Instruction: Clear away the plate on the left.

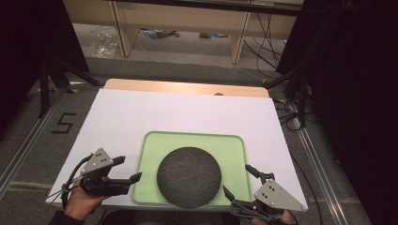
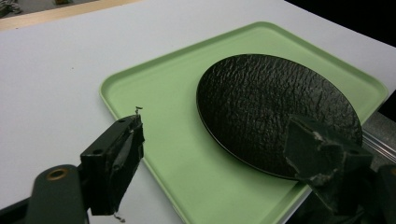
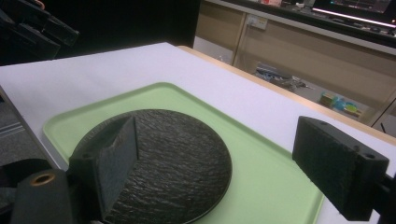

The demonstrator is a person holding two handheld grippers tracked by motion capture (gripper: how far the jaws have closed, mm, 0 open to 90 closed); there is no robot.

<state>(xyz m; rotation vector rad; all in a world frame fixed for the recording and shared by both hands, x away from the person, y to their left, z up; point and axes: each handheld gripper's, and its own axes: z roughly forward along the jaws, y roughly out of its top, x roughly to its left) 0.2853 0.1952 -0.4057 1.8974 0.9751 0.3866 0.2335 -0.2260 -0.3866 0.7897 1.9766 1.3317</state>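
round textured black plate (image 1: 188,176), smooth green tray (image 1: 234,150)

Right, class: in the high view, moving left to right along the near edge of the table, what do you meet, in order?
Left gripper → green tray → black plate → right gripper.

A single legible mark: the numeral "5" (image 1: 63,123), formed in black strips on the grey floor (image 1: 28,154) to the left of the table (image 1: 117,117), as seen in the high view. No writing can be read on the tray (image 1: 234,145) or the plate (image 1: 189,176).
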